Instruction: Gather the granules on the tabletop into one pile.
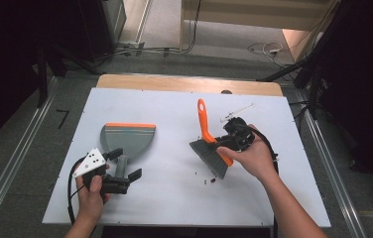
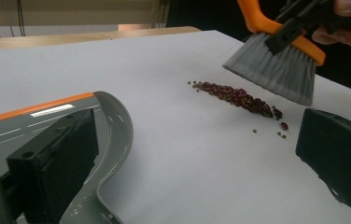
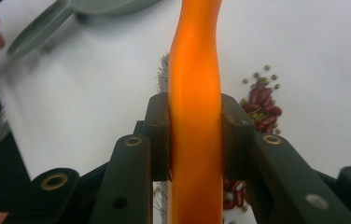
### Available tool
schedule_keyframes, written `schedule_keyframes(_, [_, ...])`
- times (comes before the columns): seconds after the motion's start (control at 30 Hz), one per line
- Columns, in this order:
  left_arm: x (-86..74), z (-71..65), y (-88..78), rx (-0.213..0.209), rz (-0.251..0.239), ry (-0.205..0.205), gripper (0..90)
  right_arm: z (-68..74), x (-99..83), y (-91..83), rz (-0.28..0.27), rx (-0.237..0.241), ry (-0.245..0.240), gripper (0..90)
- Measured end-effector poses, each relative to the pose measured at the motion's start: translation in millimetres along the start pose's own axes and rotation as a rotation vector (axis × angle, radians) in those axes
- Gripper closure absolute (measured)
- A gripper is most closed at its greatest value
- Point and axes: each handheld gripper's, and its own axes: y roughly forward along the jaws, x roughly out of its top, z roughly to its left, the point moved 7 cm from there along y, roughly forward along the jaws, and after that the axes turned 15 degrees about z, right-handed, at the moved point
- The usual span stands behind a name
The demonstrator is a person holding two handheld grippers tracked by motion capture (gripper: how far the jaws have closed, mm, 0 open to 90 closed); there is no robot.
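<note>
Clearly, the right gripper [image 1: 228,140] has its jaws closed tight on the orange handle of the brush [image 1: 209,144]; in the right gripper view both pads [image 3: 160,137] press flat against the two sides of the handle [image 3: 196,116], which runs straight up between them. From above, the brush hangs tilted over the right half of the white table [image 1: 174,198], handle pointing away from the person, grey bristles angled down and toward the left. The bristles [image 2: 276,70] sit clear of the surface, above and just beside the far end of a line of beans [image 2: 236,97], dark red ones with a few small green ones scattered at its edges.

Over on the left, the left gripper [image 1: 125,168] has its jaws spread wide. They straddle the grey handle of the dustpan [image 1: 127,139], which lies flat on the table with its orange lip pointing away. In the left gripper view one pad [image 2: 68,163] stands over the pan's grey wall [image 2: 117,135] and the other [image 2: 339,158] is far off at the right edge, so nothing is clamped; whether the near pad touches the pan cannot be told
</note>
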Motion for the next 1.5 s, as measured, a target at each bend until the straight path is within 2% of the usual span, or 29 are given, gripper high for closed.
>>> schedule_keyframes(0.07, [0.1,0.3,-0.1,0.002,0.002,-0.001,0.0,7.6,-7.5,-0.1,0.023,-0.013,-0.058,68.0])
schedule_keyframes(0.17, [0.7,-0.2,-0.2,0.002,-0.002,-0.001,0.0,15.2,-19.6,3.9,0.079,-0.066,-0.121,68.0])
schedule_keyframes(0.33, [0.6,-0.5,0.1,0.003,0.003,0.000,0.0,30.6,-40.6,16.0,0.111,-0.050,-0.241,68.0])
schedule_keyframes(0.43, [0.6,-0.7,0.1,0.004,0.001,-0.001,0.0,35.3,-49.2,22.7,0.121,-0.068,-0.286,68.1])
schedule_keyframes(0.6, [0.4,0.1,0.4,0.005,0.004,0.002,0.0,43.9,-57.9,30.4,0.156,-0.058,-0.352,68.2])
schedule_keyframes(0.63, [0.5,0.1,0.5,0.004,0.002,0.002,0.0,45.9,-58.7,31.4,0.160,-0.043,-0.372,68.2])
schedule_keyframes(0.7, [0.5,0.1,0.6,0.005,0.003,0.002,0.0,48.2,-58.9,31.4,0.155,-0.040,-0.369,68.1])
schedule_keyframes(0.77, [0.3,0.2,1.0,0.004,0.004,0.002,0.0,48.1,-57.6,32.5,0.147,-0.035,-0.398,68.1])
schedule_keyframes(0.8, [0.3,0.2,1.2,0.005,0.004,0.001,0.0,48.2,-58.5,33.4,0.161,-0.030,-0.380,68.1])
schedule_keyframes(0.83, [0.2,0.2,1.4,0.006,0.005,0.001,0.0,47.1,-58.1,36.3,0.166,-0.030,-0.401,68.1])
schedule_keyframes(0.9, [0.3,-0.2,1.4,0.004,0.005,0.003,0.0,42.4,-58.3,40.5,0.202,-0.068,-0.394,68.1])
schedule_keyframes(1.0, [0.3,-0.3,1.0,0.006,0.004,0.003,0.0,37.1,-53.8,43.2,0.210,-0.061,-0.392,68.0])
schedule_keyframes(1.07, [0.3,-0.2,1.0,0.007,0.004,0.004,0.0,34.9,-51.8,44.4,0.221,-0.081,-0.366,67.9])
schedule_keyframes(1.1, [0.3,-0.3,1.1,0.006,0.004,0.002,0.0,33.8,-49.9,45.2,0.220,-0.080,-0.378,67.8])
schedule_keyframes(1.17, [0.2,-0.7,1.6,0.004,0.005,0.004,0.0,32.1,-48.9,46.2,0.224,-0.106,-0.369,67.4])
schedule_keyframes(1.3, [0.0,-1.3,2.4,0.004,0.008,0.005,0.0,29.5,-46.6,47.9,0.205,-0.127,-0.421,67.1])
schedule_keyframes(1.33, [0.0,-1.4,2.4,0.005,0.009,0.005,0.0,27.2,-46.9,47.6,0.213,-0.129,-0.405,67.1])
schedule_keyframes(1.4, [0.1,-1.7,2.3,0.004,0.010,0.006,0.0,21.6,-44.9,49.1,0.211,-0.107,-0.399,67.1])
schedule_keyframes(1.5, [0.0,-1.9,2.4,0.004,0.010,0.005,0.0,16.3,-42.6,50.7,0.201,-0.078,-0.429,67.0])
